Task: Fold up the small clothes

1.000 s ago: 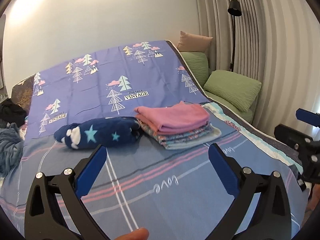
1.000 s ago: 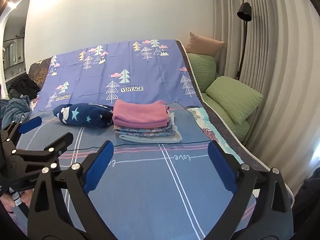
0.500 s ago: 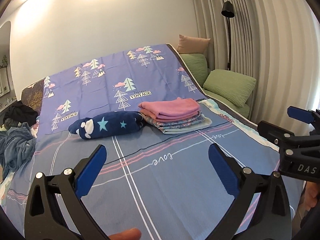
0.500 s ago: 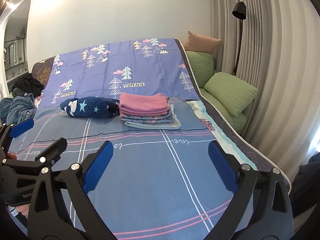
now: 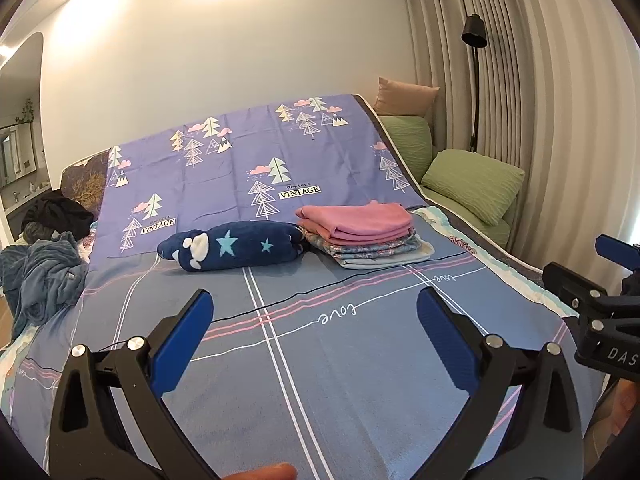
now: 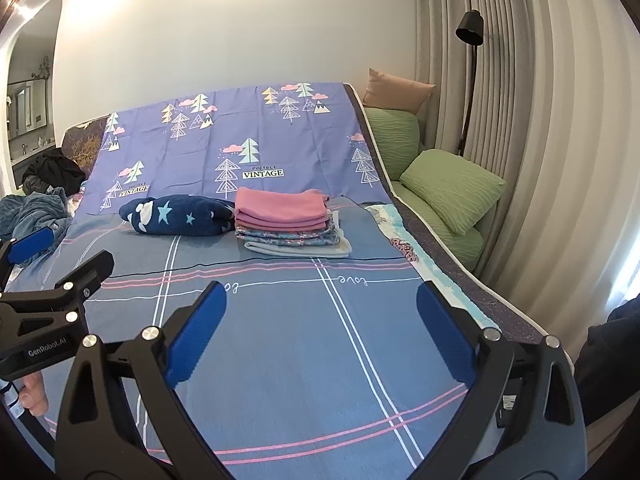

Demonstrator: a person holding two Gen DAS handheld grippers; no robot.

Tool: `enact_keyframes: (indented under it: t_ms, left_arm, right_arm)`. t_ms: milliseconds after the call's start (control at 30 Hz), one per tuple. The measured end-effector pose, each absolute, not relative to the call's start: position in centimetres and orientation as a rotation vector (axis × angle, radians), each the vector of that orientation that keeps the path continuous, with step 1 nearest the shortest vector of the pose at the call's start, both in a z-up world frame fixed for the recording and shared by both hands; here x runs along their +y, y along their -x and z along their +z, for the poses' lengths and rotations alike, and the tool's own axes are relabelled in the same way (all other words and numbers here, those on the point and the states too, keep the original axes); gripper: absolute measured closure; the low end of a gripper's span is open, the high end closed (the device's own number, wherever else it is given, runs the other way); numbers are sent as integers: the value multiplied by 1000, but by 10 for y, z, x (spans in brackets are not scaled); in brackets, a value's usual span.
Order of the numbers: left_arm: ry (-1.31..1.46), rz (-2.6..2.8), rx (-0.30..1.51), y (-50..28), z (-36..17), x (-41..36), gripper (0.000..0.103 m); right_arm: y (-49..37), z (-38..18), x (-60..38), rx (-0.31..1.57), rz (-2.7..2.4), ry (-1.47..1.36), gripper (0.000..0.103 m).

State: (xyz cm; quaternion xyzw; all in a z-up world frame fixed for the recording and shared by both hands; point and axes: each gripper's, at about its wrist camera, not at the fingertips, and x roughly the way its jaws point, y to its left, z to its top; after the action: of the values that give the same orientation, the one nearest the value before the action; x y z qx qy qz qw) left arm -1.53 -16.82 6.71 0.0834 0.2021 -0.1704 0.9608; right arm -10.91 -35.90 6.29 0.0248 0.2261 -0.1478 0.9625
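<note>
A stack of folded clothes with a pink piece on top lies on the bed, also in the right wrist view. A navy star-print roll lies left of it, touching, and shows in the right wrist view. A heap of loose blue-grey clothes lies at the bed's left edge. My left gripper is open and empty, held above the near bed. My right gripper is open and empty too, well short of the stack.
The bed sheet is blue-grey with pink and white lines. A purple tree-print cover rises behind the clothes. Green pillows, a floor lamp and curtains stand on the right. A dark garment lies at far left.
Both grippers have drawn back and risen from the stack, so more of the near bed shows. Both stay open and empty; the clothes have not moved.
</note>
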Motion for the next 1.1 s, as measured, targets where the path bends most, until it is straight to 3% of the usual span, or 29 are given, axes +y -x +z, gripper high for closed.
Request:
enact_keyframes:
  t_ms: [1100]
  left_arm:
    - [-195, -342, 473, 3, 47, -185, 1]
  right_arm:
    - [92, 44, -364, 520, -299, -51, 5]
